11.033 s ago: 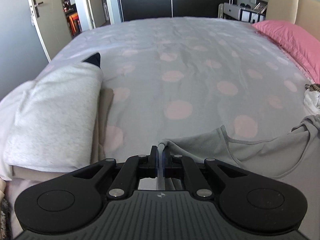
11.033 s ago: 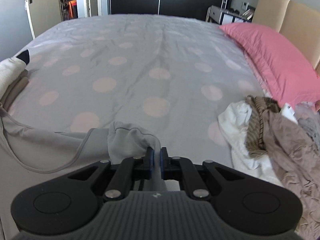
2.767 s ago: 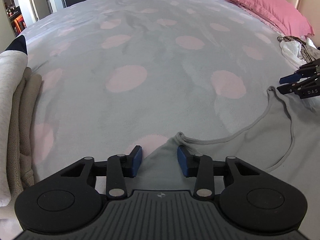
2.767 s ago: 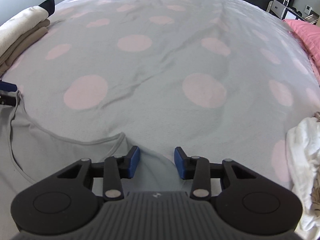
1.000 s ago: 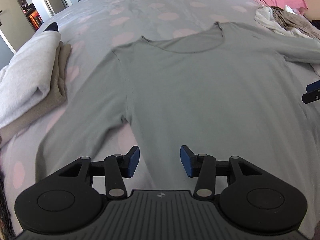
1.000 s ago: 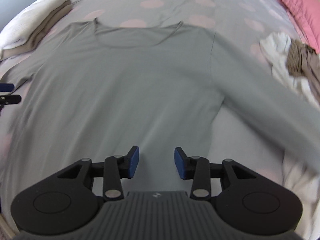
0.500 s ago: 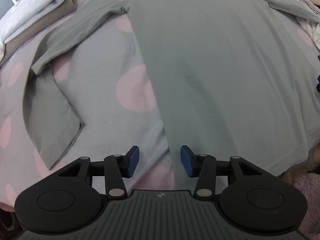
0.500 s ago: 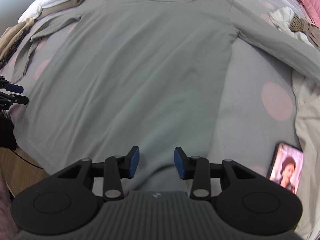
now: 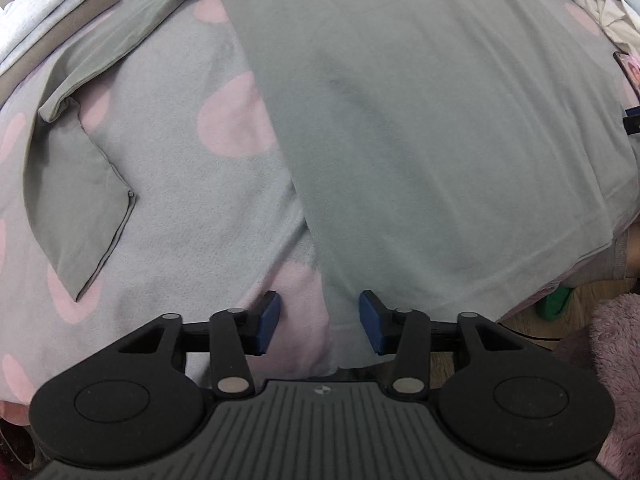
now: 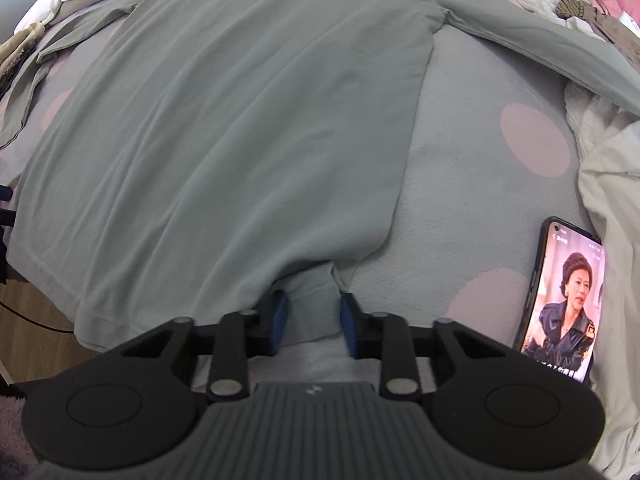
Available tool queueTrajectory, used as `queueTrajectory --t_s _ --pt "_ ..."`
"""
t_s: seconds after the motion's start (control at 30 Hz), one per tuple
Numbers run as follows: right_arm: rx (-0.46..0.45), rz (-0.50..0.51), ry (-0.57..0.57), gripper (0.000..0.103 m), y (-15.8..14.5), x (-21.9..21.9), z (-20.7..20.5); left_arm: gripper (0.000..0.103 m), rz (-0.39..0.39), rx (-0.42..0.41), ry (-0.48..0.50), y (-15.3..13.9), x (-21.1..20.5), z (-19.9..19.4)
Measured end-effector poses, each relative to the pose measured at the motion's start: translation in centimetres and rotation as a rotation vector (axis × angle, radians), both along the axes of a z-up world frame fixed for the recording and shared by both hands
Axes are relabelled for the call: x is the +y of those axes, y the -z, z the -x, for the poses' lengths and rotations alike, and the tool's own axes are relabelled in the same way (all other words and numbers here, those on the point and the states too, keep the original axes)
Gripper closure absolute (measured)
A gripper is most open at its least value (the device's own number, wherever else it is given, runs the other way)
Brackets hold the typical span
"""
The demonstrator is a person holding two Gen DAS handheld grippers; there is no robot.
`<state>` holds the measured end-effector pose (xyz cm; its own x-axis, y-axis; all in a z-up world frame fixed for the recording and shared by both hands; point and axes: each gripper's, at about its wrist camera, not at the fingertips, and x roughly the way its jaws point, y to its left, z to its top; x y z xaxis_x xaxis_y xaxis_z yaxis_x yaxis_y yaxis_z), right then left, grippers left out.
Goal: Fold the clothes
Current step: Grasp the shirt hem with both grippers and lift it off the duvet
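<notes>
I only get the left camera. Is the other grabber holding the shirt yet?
Observer: Not yet. The right gripper is open, with the bottom corner of the grey shirt bunched between its fingers.
Operator: What's that dark thing at the edge of my screen?
Observer: A phone lying on the bedspread, right of the shirt. Its screen is on, showing a woman.
Operator: Where does the other sleeve go?
Observer: It stretches out right, onto a pile of white and brown clothes.
</notes>
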<state>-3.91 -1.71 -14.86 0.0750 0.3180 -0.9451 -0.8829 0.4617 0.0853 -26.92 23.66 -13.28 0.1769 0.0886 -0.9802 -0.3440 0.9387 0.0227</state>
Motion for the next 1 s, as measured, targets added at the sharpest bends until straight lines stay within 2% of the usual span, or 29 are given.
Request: queueTrajectory --t_s 0.03,0.07,0.13,0.37,0.5,0.6,0.7,0.87,1.0 --pt "-0.001 0.005 -0.005 0.096 -0.2 0.0 0.2 0.086 0.011 -0.005 0.005 -0.1 -0.2 0.0" --pt "-0.009 0.017 -0.007 0.096 -0.5 0.0 0.5 0.097 0.018 -0.008 0.009 -0.2 -0.4 -0.1" --pt "-0.014 0.038 -0.003 0.096 -1.1 -0.3 0.9 0.102 0.008 -0.007 0.040 -0.7 -1.0 -0.2" --pt "0.050 0.104 0.107 0.097 -4.5 -2.6 1.1 0.103 0.054 -0.028 0.058 -4.8 -0.2 0.3" --pt "0.011 0.181 0.100 0.097 -5.6 -3.5 1.3 0.103 0.056 -0.007 0.074 -6.6 0.3 0.2" --pt "0.024 0.215 0.090 0.097 -5.9 -3.9 1.0 0.103 0.054 0.007 0.084 -7.7 0.9 -0.3" --pt "0.027 0.230 0.065 0.097 -5.8 -3.5 1.0 0.103 0.061 0.037 0.100 -6.9 1.5 -0.7" --pt "0.053 0.309 0.041 0.097 -2.4 -2.6 1.4 0.103 0.047 0.149 0.141 -2.8 1.2 -0.8" --pt "0.057 0.338 0.040 0.097 -0.5 -2.1 1.3 0.103 0.043 0.182 0.129 -0.6 1.3 -1.4"
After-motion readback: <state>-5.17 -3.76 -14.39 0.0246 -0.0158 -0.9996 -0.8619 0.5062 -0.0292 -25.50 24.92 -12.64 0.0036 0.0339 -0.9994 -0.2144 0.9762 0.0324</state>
